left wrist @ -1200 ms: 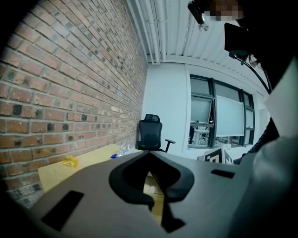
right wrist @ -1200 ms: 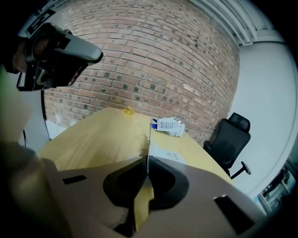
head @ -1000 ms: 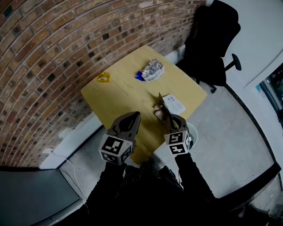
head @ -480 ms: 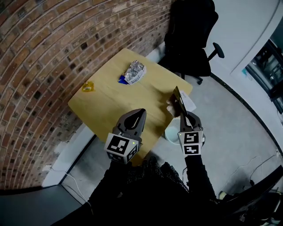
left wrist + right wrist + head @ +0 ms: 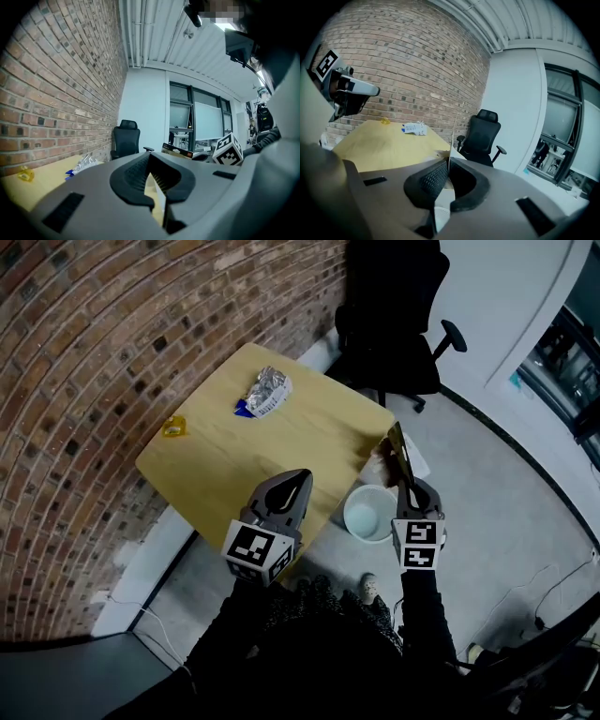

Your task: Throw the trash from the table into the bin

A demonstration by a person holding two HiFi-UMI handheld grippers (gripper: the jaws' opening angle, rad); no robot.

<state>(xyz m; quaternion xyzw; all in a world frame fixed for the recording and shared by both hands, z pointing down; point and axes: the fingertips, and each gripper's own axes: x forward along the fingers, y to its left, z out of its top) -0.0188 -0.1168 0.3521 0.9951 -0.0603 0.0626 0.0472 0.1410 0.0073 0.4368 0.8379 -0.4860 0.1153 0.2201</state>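
Note:
My right gripper (image 5: pixel 410 487) is shut on a thin, flat brown-and-white piece of trash (image 5: pixel 399 452) that stands up from its jaws, seen edge-on in the right gripper view as trash (image 5: pixel 451 135). It hangs off the table's corner, just right of the white bin (image 5: pixel 368 513) on the floor. My left gripper (image 5: pixel 294 482) hovers over the table's near edge, jaws together and empty. On the yellow table (image 5: pixel 244 460) lie a silver-and-blue wrapper (image 5: pixel 264 390) and a small yellow scrap (image 5: pixel 174 427).
A brick wall (image 5: pixel 84 352) runs along the table's far left side. A black office chair (image 5: pixel 389 315) stands past the table's far corner, close to the bin. Grey floor (image 5: pixel 497 512) lies to the right.
Both grippers have drifted right, away from the table's middle. The right one carried its trash from over the table's corner to beside the bin, which now shows fully.

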